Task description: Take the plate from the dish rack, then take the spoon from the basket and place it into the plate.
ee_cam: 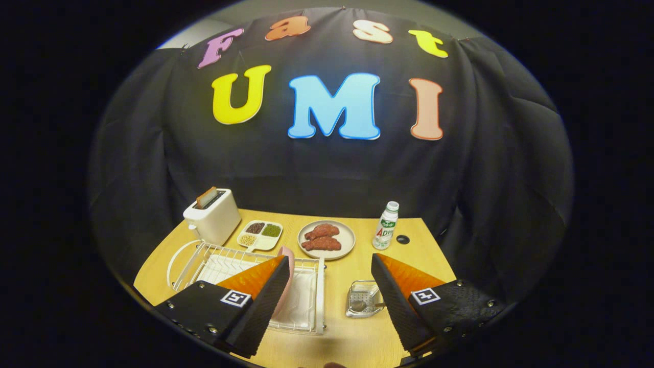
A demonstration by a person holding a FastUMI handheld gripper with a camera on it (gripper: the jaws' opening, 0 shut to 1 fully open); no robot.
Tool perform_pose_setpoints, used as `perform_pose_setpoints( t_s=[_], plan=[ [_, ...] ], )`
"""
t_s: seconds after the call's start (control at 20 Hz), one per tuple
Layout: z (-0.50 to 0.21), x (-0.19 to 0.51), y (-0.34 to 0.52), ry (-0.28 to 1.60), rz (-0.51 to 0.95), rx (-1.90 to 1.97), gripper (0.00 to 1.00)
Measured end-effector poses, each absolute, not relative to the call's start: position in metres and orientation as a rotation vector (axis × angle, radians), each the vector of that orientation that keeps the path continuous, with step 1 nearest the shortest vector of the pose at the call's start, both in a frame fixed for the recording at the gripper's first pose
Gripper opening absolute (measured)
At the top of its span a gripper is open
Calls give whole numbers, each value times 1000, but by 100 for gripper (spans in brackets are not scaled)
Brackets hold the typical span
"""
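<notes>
Tongs (327, 286) spread wide, nothing between the fingers, held above the near edge of the pale wooden worktop (337, 352).

Task's first thing: one pink round plate (289, 260) stood on edge in the white wire dish rack (204, 258), only its rim showing past the left finger's tip. It lay to the left of the gap between the fingers and slightly beyond them, so the judged next move was a shift left and forward. The plate's face appeared to run near-to-far, edge toward the tongs; the fingers would likely need to close across its thickness. Much of the plate was hidden by the left finger, so its exact slot in the rack could not be told.

Second thing: one metal spoon (360, 305) lay in the small clear square basket (364, 299), just left of the right finger, bowl to the left, handle running right and passing behind that finger.

Count of the rest, far side of worktop: one white toaster (213, 214) with one slice (206, 197) in it, one divided tray of beans (259, 234), one beige plate (327, 239) carrying two pieces of meat, one small white bottle (386, 226). Task judged not yet begun: plate in rack, spoon in basket.
</notes>
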State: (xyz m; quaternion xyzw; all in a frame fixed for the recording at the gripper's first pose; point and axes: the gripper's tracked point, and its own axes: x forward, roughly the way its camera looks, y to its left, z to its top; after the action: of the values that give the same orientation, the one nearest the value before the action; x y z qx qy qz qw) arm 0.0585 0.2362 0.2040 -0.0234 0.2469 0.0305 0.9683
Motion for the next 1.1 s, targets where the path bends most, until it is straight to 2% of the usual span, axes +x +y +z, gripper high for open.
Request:
perform_pose_setpoints(
  t_s=[0.4,0.45,0.55,0.7,0.8,0.9,0.95,1.0,1.1],
  plan=[
    [173,89,268,799,21,-146,98],
    [168,91,273,825,15,-162,94],
    [158,95,279,882,-3,-200,93],
    [137,104,277,952,-81,-279,94],
    [124,110,276,986,-129,-286,83],
    [115,114,264,1002,-203,-326,80],
    [111,115,262,1021,-220,-341,70],
    [106,116,261,1040,-243,-334,70],
    [98,118,269,1066,-259,-294,34]
  ],
)
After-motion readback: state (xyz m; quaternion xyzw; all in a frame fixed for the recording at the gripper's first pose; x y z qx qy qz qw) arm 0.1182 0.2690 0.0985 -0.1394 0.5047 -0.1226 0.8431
